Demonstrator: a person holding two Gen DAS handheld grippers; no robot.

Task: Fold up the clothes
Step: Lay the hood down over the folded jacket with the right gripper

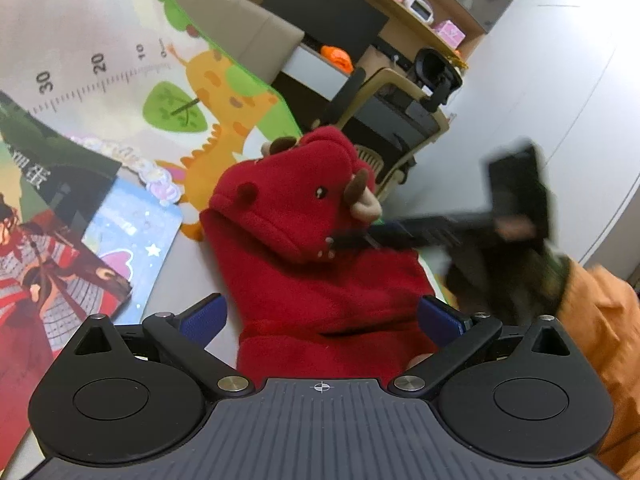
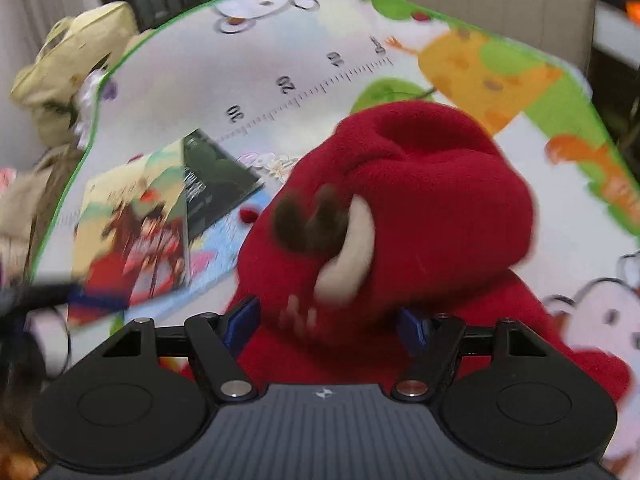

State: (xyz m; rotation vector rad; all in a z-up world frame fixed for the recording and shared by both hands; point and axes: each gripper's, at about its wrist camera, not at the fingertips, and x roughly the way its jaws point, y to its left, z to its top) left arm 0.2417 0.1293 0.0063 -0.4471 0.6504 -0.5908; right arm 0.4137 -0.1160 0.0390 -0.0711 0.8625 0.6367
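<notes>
Red fleece garment (image 1: 320, 264) trimmed with brown horns, laid on a white play mat (image 1: 100, 32) edged green and printed with an orange giraffe, blue-padded fingers (image 1: 208, 316)

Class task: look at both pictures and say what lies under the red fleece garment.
The red fleece garment lies on the printed play mat, giraffe and ruler print showing beside it. Whatever mat print or object sits directly beneath is covered.
</notes>
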